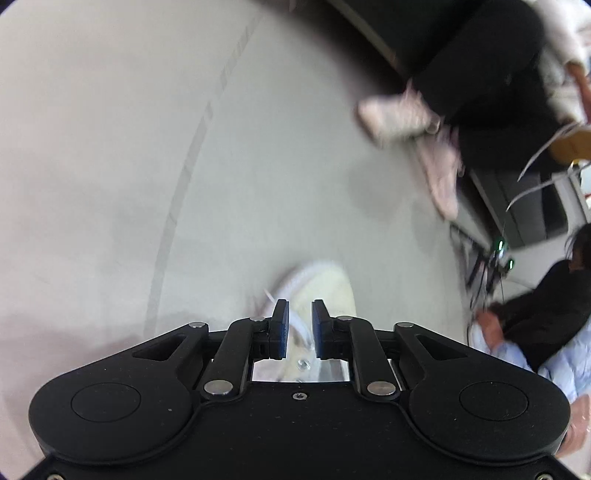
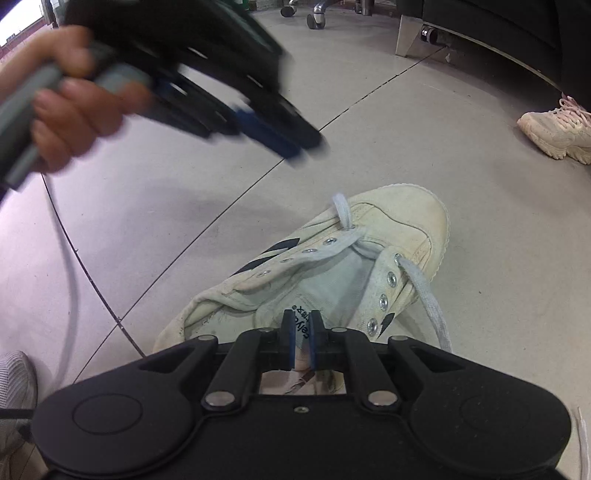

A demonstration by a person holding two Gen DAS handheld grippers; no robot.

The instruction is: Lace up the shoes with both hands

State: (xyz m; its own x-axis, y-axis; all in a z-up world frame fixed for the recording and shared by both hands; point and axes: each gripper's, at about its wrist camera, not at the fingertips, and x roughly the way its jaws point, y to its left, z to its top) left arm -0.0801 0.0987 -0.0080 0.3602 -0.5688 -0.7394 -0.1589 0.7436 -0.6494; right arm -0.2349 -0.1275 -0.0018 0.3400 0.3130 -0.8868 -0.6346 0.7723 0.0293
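Note:
A cream canvas shoe [image 2: 332,258] with dark side stripes lies on the grey floor, toe pointing up and right. A white lace [image 2: 428,291] passes through the eyelets nearest the toe; one end trails off to the right, the other loops up at the left [image 2: 341,208]. My right gripper [image 2: 301,325] hovers over the shoe's tongue, its jaws a narrow gap apart with nothing between them. My left gripper [image 2: 291,146], blurred, is in the air above and left of the shoe. In the left wrist view the left gripper [image 1: 299,314] is slightly open and empty above the blurred shoe [image 1: 321,280].
A pink-white sneaker [image 2: 554,129] on someone's foot stands at the far right. Chair castors [image 2: 317,18] and a metal furniture leg [image 2: 413,33] are at the back. A thin cable [image 2: 85,266] runs over the floor at the left. A seated person [image 1: 546,310] shows at the right.

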